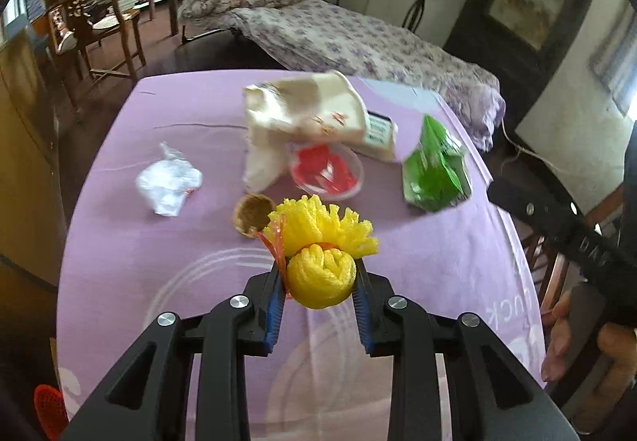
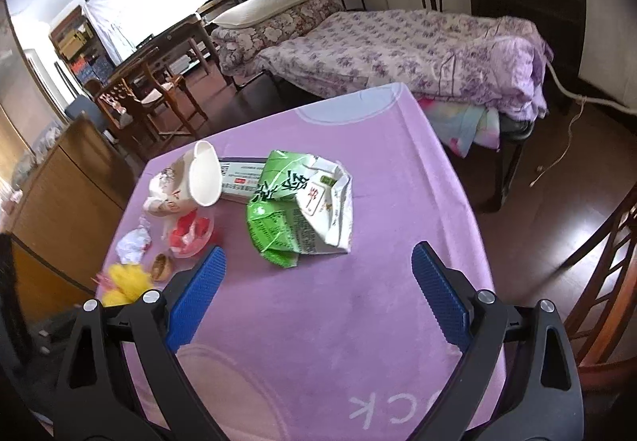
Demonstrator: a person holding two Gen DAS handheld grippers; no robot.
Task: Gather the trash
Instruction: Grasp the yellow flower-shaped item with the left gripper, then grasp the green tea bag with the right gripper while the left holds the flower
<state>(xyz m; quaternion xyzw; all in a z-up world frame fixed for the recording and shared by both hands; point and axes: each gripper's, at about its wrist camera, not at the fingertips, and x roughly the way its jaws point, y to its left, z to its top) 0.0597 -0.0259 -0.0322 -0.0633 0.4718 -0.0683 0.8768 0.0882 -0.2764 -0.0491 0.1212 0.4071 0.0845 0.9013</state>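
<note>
Two grippers work over a table covered in a purple cloth (image 2: 398,170). The left gripper (image 1: 320,281) is clenched on a yellow foam fruit net (image 1: 320,274), its blue pads pressing the rolled lower lump from both sides while the frilled upper part fans out above the fingertips, with a strip of orange-red plastic (image 1: 274,246) hanging at its left side. The right gripper (image 2: 318,281) is released, its jaws spread wide and nothing between them, poised above the near right part of the table.

Just beyond the foam net sits a brown nut shell half (image 1: 253,216), near the table's middle. Toward the left edge lies a crumpled white wrapper (image 1: 169,180). Behind the shell, a clear plastic cup holding red scraps (image 1: 326,172) touches a crushed cream paper cup (image 1: 302,118), and a flat white box with printed text (image 1: 378,136) lies against that cup on its right. A crumpled green tea bag (image 2: 298,210) rests toward the right edge, straight ahead of the open right gripper and apart from it.
</note>
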